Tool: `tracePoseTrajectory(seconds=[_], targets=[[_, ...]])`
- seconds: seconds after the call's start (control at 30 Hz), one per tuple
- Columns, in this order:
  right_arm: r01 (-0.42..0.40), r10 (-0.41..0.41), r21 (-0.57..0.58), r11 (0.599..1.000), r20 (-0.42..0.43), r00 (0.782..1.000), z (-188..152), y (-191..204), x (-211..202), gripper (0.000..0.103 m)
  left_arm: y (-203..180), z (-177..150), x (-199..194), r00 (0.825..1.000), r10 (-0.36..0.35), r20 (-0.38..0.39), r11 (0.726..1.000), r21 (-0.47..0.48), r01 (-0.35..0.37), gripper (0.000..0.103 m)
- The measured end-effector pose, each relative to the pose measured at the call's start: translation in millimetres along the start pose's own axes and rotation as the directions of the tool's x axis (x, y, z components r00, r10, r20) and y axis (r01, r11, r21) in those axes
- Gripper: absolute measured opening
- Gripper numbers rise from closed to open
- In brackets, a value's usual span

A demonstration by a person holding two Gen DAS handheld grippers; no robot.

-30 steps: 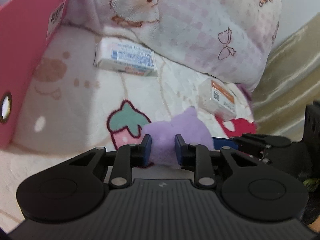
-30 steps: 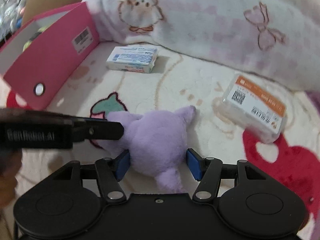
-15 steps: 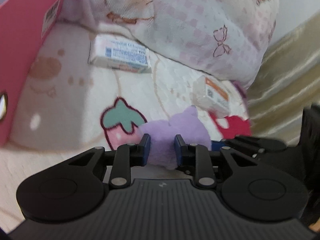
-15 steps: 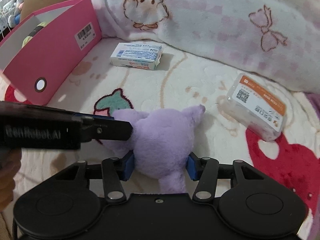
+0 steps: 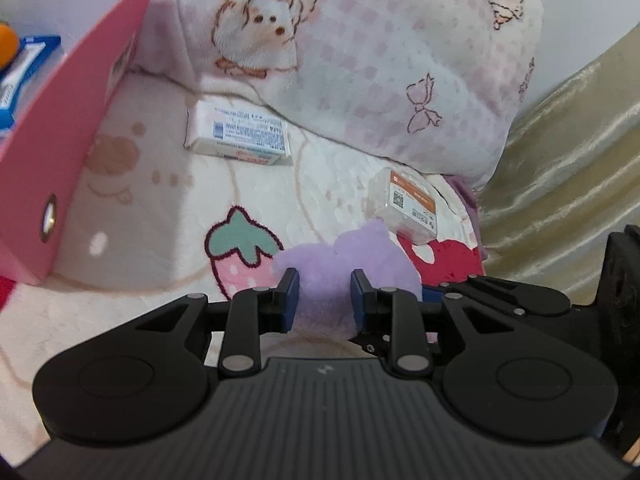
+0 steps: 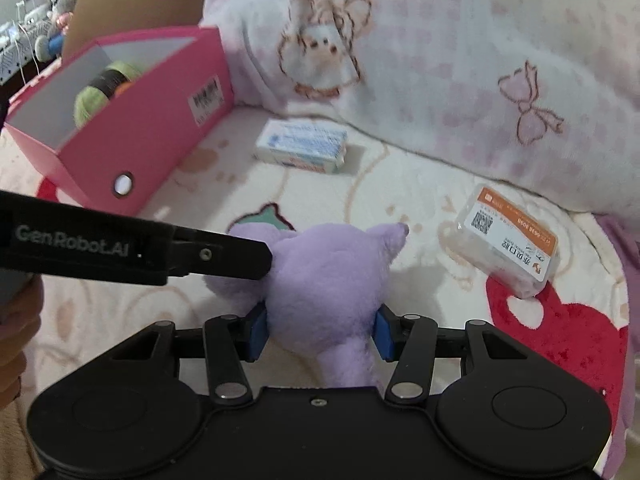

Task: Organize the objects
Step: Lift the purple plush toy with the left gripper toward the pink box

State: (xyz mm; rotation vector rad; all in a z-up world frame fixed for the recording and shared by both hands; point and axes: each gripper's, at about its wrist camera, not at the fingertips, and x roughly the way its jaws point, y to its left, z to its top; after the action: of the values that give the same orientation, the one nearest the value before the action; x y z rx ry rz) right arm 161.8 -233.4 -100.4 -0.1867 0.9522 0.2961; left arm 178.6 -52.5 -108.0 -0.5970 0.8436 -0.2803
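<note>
A purple plush toy [image 6: 332, 280] hangs just above the cartoon-print bedspread [image 6: 400, 184], held from two sides. My right gripper [image 6: 320, 332] is shut on its lower body, both blue pads pressing into the fur. My left gripper [image 5: 324, 292] is shut on another lobe of the plush toy [image 5: 320, 276]. One of its black fingers [image 6: 224, 258] reaches in from the left in the right wrist view. Behind lie a white and blue carton [image 6: 304, 146] and a clear pack with an orange label [image 6: 508, 240].
A pink open box [image 6: 152, 148] stands at the left, with green yarn [image 6: 96, 100] inside. A pink checked pillow [image 6: 440, 60] lies along the back. A gold curtain [image 5: 560, 160] hangs at the right. The carton [image 5: 240, 136] and the pack [image 5: 408, 204] rest on the bedspread.
The right jaws closed tighter on the plush toy. Both grippers then rose with it off the bedspread, and the inside of the pink box came into view.
</note>
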Motion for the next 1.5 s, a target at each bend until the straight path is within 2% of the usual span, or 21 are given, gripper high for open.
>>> tracePoseTrajectory(seconds=[0.23,0.33,0.4,0.5,0.63,0.93,1.1,1.23,1.4,1.5], targets=[[-0.029,0.025,0.072,0.997,0.062,0.998,-10,8,-25,0.057,-12,-4,-26,1.0,0.012,0.017,0.999,0.041,-0.013,0.025],[-0.048,0.045,0.06,0.997,0.063,0.997,-11,24,-35,0.056,-19,-1,-35,0.993,0.095,-0.07,0.994,0.058,-0.091,0.026],[-0.04,0.037,0.035,0.999,0.083,0.996,-13,40,-42,0.055,-27,0,-49,0.989,0.131,-0.073,0.987,0.105,-0.123,0.026],[-0.059,0.054,0.053,0.997,0.099,0.994,-15,51,-54,0.055,-27,-1,-69,0.985,0.149,-0.083,0.984,0.111,-0.14,0.026],[-0.093,0.081,0.095,0.991,0.126,0.989,-19,64,-70,0.055,-23,-8,-97,0.989,0.137,-0.064,0.986,0.105,-0.13,0.027],[-0.078,0.065,0.065,0.995,0.187,0.98,-19,111,-104,0.055,-20,-17,-157,0.991,0.133,0.009,0.987,0.089,-0.133,0.027],[-0.084,0.072,0.045,0.995,0.215,0.974,-12,129,-127,0.055,-33,-25,-191,0.984,0.158,0.081,0.972,0.161,-0.169,0.027],[-0.083,0.07,0.042,0.996,0.242,0.968,-7,141,-143,0.055,-36,-25,-215,0.982,0.151,0.116,0.97,0.172,-0.169,0.027],[-0.063,0.053,0.028,0.998,0.28,0.958,1,151,-147,0.055,-35,-20,-226,0.975,0.155,0.159,0.968,0.171,-0.182,0.028],[-0.082,0.072,0.025,0.996,0.278,0.958,8,153,-143,0.055,-29,-17,-228,0.973,0.16,0.168,0.969,0.16,-0.187,0.028]])
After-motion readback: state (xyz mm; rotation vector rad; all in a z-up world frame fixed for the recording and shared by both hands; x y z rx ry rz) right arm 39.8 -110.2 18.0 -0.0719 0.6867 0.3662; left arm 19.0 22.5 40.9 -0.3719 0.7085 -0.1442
